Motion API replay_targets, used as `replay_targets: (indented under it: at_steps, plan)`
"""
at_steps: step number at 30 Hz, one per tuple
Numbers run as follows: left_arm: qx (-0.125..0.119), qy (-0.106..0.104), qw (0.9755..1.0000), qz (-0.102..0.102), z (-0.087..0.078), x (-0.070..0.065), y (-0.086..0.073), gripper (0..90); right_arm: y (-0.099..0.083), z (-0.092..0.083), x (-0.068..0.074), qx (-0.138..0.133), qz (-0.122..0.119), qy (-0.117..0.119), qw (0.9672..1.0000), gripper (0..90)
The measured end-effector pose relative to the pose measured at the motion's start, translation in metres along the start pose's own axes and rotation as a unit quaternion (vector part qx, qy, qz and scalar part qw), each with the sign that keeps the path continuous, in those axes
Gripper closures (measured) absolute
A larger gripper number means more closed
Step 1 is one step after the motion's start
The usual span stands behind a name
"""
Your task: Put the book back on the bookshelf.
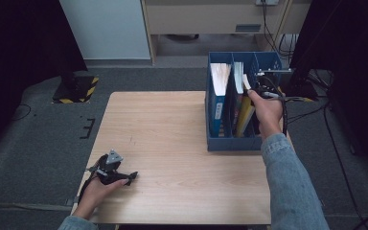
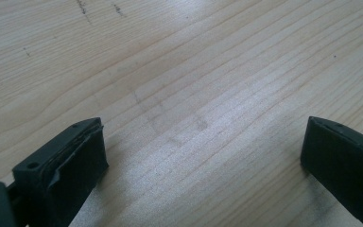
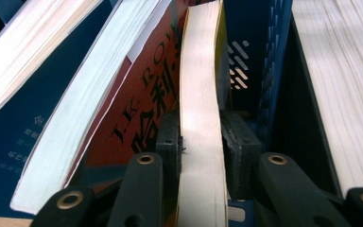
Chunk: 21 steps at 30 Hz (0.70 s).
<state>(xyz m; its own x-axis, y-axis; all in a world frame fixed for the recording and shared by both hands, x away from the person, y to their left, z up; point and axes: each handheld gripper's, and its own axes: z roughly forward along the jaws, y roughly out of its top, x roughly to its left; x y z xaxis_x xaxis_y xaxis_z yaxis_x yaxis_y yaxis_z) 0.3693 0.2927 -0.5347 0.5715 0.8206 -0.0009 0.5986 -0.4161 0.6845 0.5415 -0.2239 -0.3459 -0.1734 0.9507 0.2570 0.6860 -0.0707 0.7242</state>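
Right gripper [image 3: 201, 142] is clamping the yellow-covered book [image 3: 199, 118] inside the blue file rack [image 1: 215, 103] near the table's far right corner. Risk: page block bowing, snagging the red book [image 3: 146, 94]. Left gripper [image 2: 198, 161] is resting released near the front left corner.

Books [image 1: 239, 103] in rack [image 1: 233, 143], table's [image 1: 172, 143] right.
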Motion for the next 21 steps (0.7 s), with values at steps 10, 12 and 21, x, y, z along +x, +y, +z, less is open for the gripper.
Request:
replay_targets:
  at_steps: [10, 12, 21]
  plan:
    - [-0.001, 0.0, 1.0, 0.001, 0.0, 0.0, 0.0, 0.1, 0.006, 0.005, -0.006, -0.031, 0.007, -0.009, 0.9994, 74.6]
    - [-0.001, 0.0, 1.0, 0.0, 0.0, 0.0, 0.0, 0.0, 0.007, 0.006, -0.006, -0.033, 0.008, -0.011, 0.9994, 74.6]
    - [-0.002, -0.001, 1.0, 0.0, 0.001, 0.0, 0.0, 0.0, 0.016, 0.015, -0.007, -0.055, 0.012, -0.017, 0.9983, 74.7]
